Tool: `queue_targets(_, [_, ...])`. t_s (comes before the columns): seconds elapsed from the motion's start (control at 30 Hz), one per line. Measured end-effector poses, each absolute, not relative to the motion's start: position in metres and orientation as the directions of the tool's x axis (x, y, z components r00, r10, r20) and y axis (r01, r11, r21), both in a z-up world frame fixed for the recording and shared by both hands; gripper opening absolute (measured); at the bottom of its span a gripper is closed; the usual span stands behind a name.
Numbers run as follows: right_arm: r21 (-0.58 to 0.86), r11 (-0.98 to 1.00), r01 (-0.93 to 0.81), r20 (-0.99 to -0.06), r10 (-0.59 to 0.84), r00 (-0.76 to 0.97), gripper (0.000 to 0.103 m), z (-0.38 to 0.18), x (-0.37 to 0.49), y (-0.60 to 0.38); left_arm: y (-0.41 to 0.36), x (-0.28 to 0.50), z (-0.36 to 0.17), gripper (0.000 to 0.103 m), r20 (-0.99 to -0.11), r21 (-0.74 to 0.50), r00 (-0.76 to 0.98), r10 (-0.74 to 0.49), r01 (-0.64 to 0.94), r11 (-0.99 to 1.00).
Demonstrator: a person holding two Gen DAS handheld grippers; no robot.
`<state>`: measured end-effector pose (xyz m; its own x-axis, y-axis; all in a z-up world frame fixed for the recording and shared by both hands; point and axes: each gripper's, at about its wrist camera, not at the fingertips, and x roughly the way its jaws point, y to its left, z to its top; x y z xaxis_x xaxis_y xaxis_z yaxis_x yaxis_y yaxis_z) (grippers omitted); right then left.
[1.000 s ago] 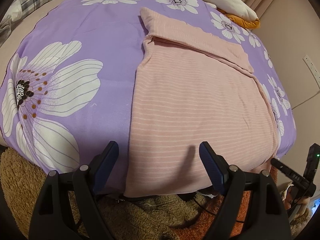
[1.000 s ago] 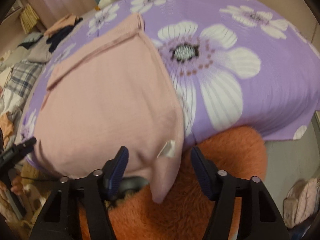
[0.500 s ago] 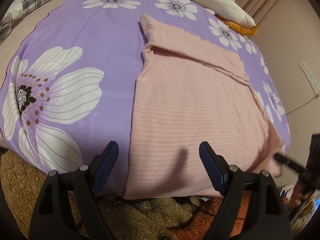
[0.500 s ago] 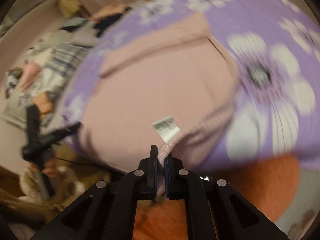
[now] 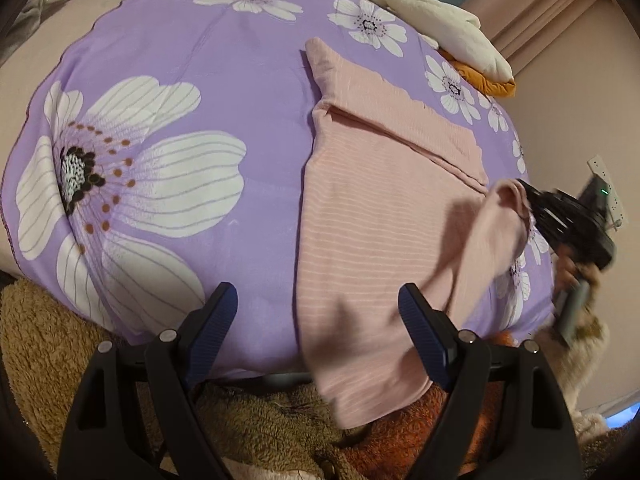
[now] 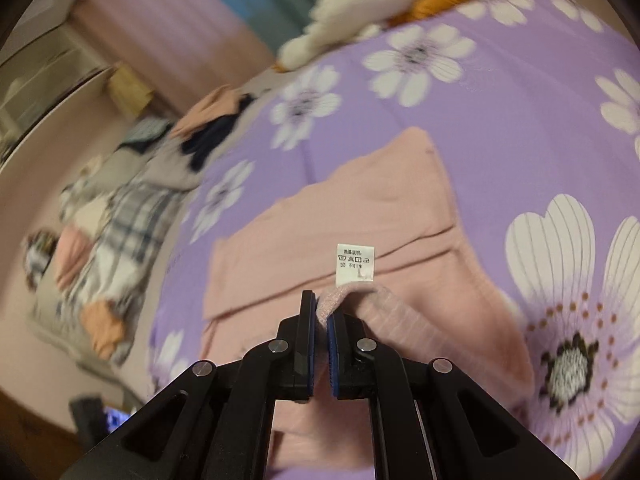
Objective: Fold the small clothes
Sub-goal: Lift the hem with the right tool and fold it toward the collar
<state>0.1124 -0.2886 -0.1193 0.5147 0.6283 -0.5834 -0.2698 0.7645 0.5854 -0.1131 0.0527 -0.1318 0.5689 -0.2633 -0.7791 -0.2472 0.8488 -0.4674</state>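
Only right wrist view shows care label point(image 6: 356, 263); right claw point(image 6: 321, 312) clamps pink garment point(image 6: 400, 216), left claw point(image 5: 316, 312) apart

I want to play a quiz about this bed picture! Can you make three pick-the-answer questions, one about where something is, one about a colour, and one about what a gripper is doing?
1. Where is the care tag?
A. just above the right gripper
B. on the plaid cloth
C. on the orange cloth

2. What colour is the bedsheet?
A. green
B. purple with white flowers
C. plain grey

3. What is the left gripper doing?
A. pinching the sheet
B. holding a toy
C. open, holding nothing

Answers: 1 A, the tag stands up by the pinched hem of the pink garment. 2 B, flowers show all over it. 3 C, its jaws stand wide apart over the garment.
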Motion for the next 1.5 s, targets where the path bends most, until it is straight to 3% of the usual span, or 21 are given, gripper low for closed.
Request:
queue_targets(0.23, [0.567,0.816,-0.116,-0.647,0.528,0.55,0.007,-0.152,0.14,-0.301,0.043,-0.112,-0.134,0.083,-0.767,-0.532,0.53,-0.363,-0.208,0.821])
queue_targets(0.67, [0.571,0.816,-0.093,-0.598,0.491,0.634,0.006,-0.152,0.133,-0.311,0.016,-0.122,-0.104,0.083,-0.69,-0.561,0.571,-0.445,-0.034,0.827])
queue_targets(0.83, [0.55,0.831,-0.082,-0.605,0.463,0.648,0.006,-0.154,0.136,-0.315,0.006,-0.105,-0.118,0.079,-0.738,-0.506,0.537,-0.409,-0.038,0.862])
queue_targets(0.9, [0.545,0.834,-0.084,-0.608,0.462,0.646,0.006,-0.156,0.136,-0.314,0.006,-0.097,-0.122,0.066,-0.744,-0.488,0.545,-0.386,-0.05,0.871])
queue_targets(1.0, [0.542,0.836,-0.086,-0.61,0.462,0.644,0.006,-0.156,0.135,-0.315,0.01,-0.083,-0.124,0.056,-0.775,-0.425,0.556,-0.3,-0.107,0.899])
queue_targets(1.37, [0.565,0.819,-0.103,-0.581,0.483,0.655,0.006,-0.155,0.13,-0.323,0.046,-0.058,-0.106,0.058,-0.747,-0.395,0.627,-0.222,-0.149,0.907])
queue_targets(1.47, [0.559,0.822,-0.107,-0.57,0.475,0.671,0.006,-0.151,0.126,-0.323,0.047,-0.038,-0.112,0.056,-0.764,-0.365,0.614,-0.2,-0.154,0.918])
queue_targets(1.5, [0.56,0.821,-0.109,-0.564,0.474,0.676,0.006,-0.149,0.124,-0.324,0.048,-0.033,-0.115,0.051,-0.763,-0.375,0.609,-0.219,-0.139,0.917])
